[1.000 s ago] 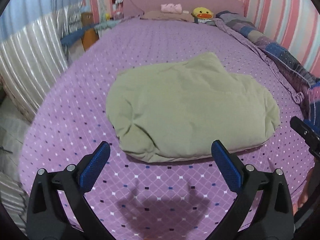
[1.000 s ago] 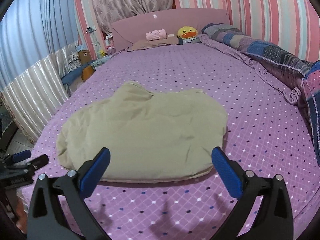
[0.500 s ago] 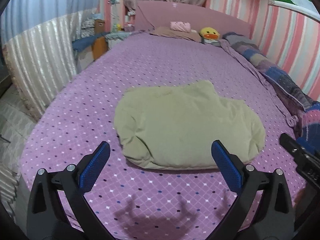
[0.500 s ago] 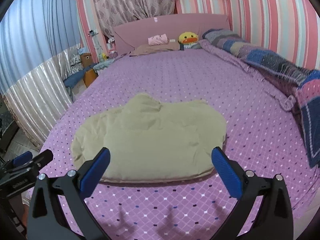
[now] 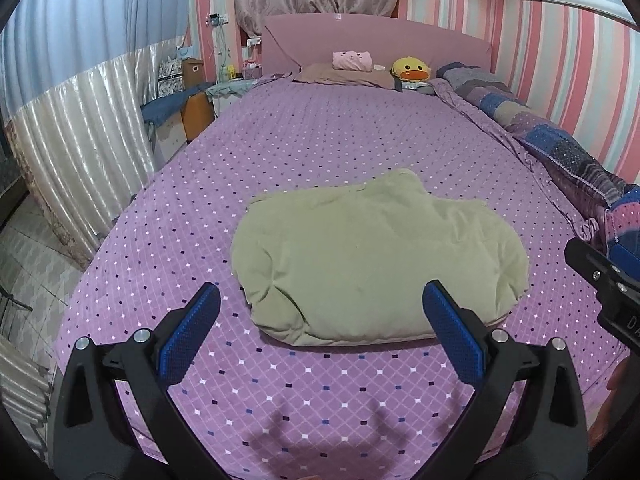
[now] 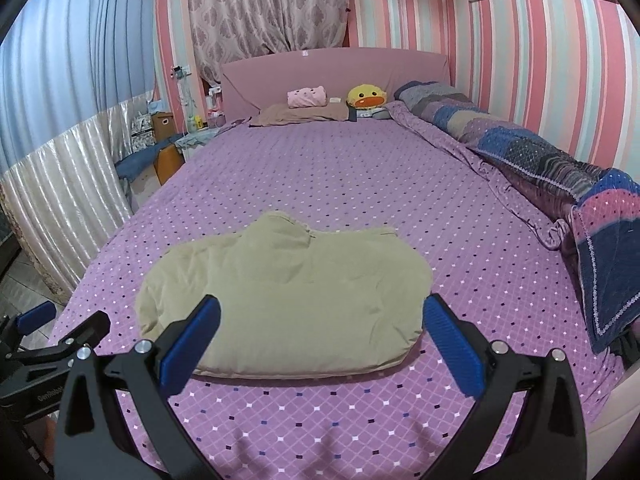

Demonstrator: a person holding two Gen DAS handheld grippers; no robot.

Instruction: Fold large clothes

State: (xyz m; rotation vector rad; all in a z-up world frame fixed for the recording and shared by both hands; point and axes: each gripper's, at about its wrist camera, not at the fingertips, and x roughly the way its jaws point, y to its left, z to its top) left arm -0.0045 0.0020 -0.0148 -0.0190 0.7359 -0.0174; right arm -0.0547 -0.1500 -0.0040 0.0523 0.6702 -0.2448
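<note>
Filling most of both views, the bed (image 5: pixel 328 148) wears a purple sheet dotted with small diamonds, running up to a pink headboard (image 5: pixel 376 46) at the top centre. Along the right edge of the frame lies a rolled patchwork quilt (image 6: pixel 532 156). At the centre of each view sits the folded garment (image 5: pixel 372 260), a puffy olive-beige bundle resting flat on the sheet, its collar end pointing toward the headboard. At the bottom of the left wrist view, the left gripper (image 5: pixel 322 332) hangs above the sheet with its blue-padded jaws spread wide, holding nothing, its tips just short of the garment's near edge. The right gripper (image 6: pixel 322 336) is likewise wide open and empty, its tips overlapping the garment's near corners in the frame. A yellow duck plush (image 5: pixel 410 72) and a pink pillow (image 5: pixel 352 60) sit by the headboard.
</note>
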